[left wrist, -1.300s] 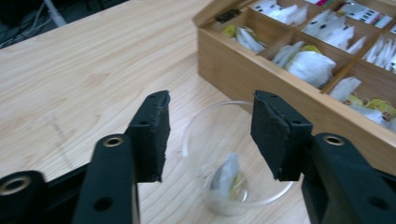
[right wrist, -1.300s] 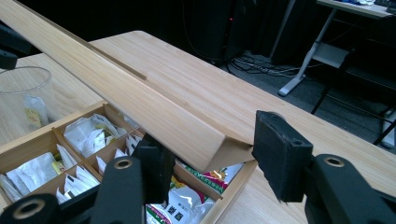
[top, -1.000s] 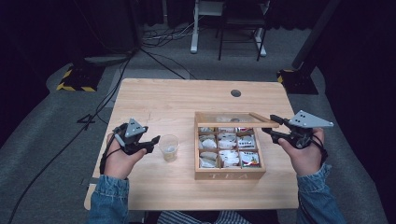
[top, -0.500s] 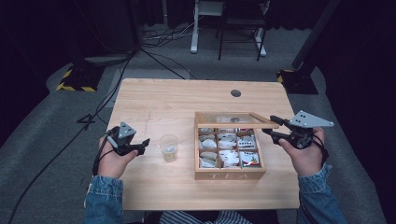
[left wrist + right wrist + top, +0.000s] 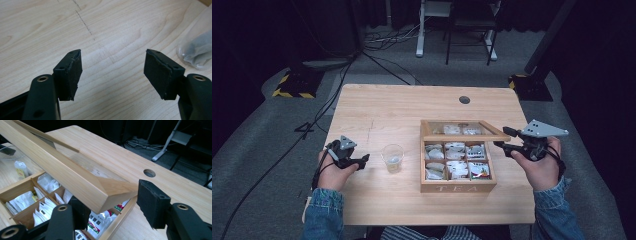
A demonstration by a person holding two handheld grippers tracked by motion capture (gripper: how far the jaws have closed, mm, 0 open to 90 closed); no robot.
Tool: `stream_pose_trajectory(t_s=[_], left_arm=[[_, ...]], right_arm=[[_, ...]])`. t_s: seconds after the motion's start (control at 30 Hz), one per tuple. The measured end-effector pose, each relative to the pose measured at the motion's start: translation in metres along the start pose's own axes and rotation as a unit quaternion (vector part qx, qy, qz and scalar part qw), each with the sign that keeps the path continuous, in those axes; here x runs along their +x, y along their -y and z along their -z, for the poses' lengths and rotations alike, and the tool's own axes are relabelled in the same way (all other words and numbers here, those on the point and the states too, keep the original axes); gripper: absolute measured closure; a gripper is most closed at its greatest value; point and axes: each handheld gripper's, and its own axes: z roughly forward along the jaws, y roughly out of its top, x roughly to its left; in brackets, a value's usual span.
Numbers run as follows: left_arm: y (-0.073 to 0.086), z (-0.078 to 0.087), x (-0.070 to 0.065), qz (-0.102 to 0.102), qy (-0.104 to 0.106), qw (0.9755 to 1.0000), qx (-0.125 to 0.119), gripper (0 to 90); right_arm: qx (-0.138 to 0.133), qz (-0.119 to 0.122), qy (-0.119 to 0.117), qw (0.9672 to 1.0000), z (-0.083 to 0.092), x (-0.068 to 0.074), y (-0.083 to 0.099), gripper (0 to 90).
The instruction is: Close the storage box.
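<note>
Lid of the tea box is raised at a slant, its free corner lying between the jaws of the right tongs; those jaws have just been opening, pads apparently off the wood. Lid's long axis runs across the box. Left tongs released, just been widening, nothing between; plastic cup just beside. "TEA" is read on the box front.

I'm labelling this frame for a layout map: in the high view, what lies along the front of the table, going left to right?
left gripper → plastic cup → wooden tea box → right gripper
</note>
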Motion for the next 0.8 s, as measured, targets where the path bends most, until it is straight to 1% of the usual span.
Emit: stream_pose_trajectory(t_s=[0.1,0.13,0.17,0.23,0.3,0.33,0.37,0.4,0.43,0.47,0.53,0.57,0.6,0.63,0.67,0.7,0.73,0.77,0.8], left_arm=[[0.003,-0.004,-0.001,-0.004,0.005,0.9999,0.013,32.3],[0.003,-0.005,-0.001,-0.01,0.005,0.9998,0.019,32.2],[0.003,-0.006,-0.003,-0.01,0.006,0.9997,0.022,32.2],[0.003,-0.007,-0.004,-0.016,0.007,0.9996,0.023,32.1],[0.003,-0.008,-0.004,-0.015,0.009,0.9996,0.024,32.0],[0.003,-0.008,-0.004,-0.016,0.007,0.9994,0.031,31.8],[0.003,-0.008,-0.004,-0.016,0.007,0.9994,0.031,31.6],[0.004,-0.009,-0.004,-0.015,0.005,0.9993,0.034,31.6],[0.004,-0.01,-0.005,-0.015,-0.003,0.9992,0.037,31.3],[0.005,-0.011,-0.005,-0.015,-0.006,0.9991,0.041,31.3],[0.005,-0.013,-0.007,-0.019,-0.011,0.9984,0.052,31.4],[0.006,-0.014,-0.007,-0.022,-0.01,0.9982,0.055,31.4],[0.006,-0.014,-0.007,-0.021,-0.009,0.9981,0.058,31.3],[0.006,-0.015,-0.007,-0.02,-0.007,0.9981,0.058,31.3],[0.006,-0.016,-0.008,-0.018,-0.006,0.9981,0.058,31.0],[0.006,-0.016,-0.008,-0.02,-0.006,0.9979,0.062,31.0],[0.007,-0.017,-0.008,-0.017,-0.005,0.9979,0.062,30.9],[0.007,-0.017,-0.008,-0.019,-0.004,0.9977,0.065,30.8],[0.007,-0.018,-0.007,-0.014,-0.001,0.998,0.062,30.6]], right_arm=[[0.008,-0.005,0.0,1.0,0.001,0.001,0.001,45.6],[0.01,-0.008,0.001,0.9999,0.001,0.001,0.001,45.6],[0.012,-0.01,0.001,0.9999,0.002,0.001,0.001,45.6],[0.019,-0.013,0.0,0.9997,0.002,0.001,0.002,45.7],[0.026,-0.018,-0.003,0.9995,0.002,0.002,0.002,46.3],[0.032,-0.023,-0.008,0.9992,0.003,0.003,0.003,47.6],[0.032,-0.023,-0.008,0.9992,0.003,0.003,0.003,47.6],[0.035,-0.028,-0.011,0.999,0.003,0.003,0.004,48.0],[0.038,-0.04,-0.018,0.9983,0.003,0.003,0.005,49.0],[0.038,-0.04,-0.018,0.9983,0.003,0.003,0.005,49.0],[0.044,-0.048,-0.022,0.9977,0.003,0.003,0.006,49.2],[0.046,-0.051,-0.023,0.9974,0.003,0.003,0.006,49.4],[0.054,-0.056,-0.026,0.9966,0.003,0.003,0.006,49.7],[0.054,-0.056,-0.026,0.9966,0.003,0.003,0.006,49.7],[0.061,-0.058,-0.028,0.9961,0.003,0.004,0.007,49.8],[0.061,-0.058,-0.028,0.9961,0.003,0.004,0.007,49.8],[0.064,-0.058,-0.029,0.9959,0.003,0.004,0.008,49.9],[0.066,-0.057,-0.03,0.9957,0.003,0.005,0.008,49.9],[0.069,-0.058,-0.031,0.9955,0.003,0.005,0.008,49.9]])
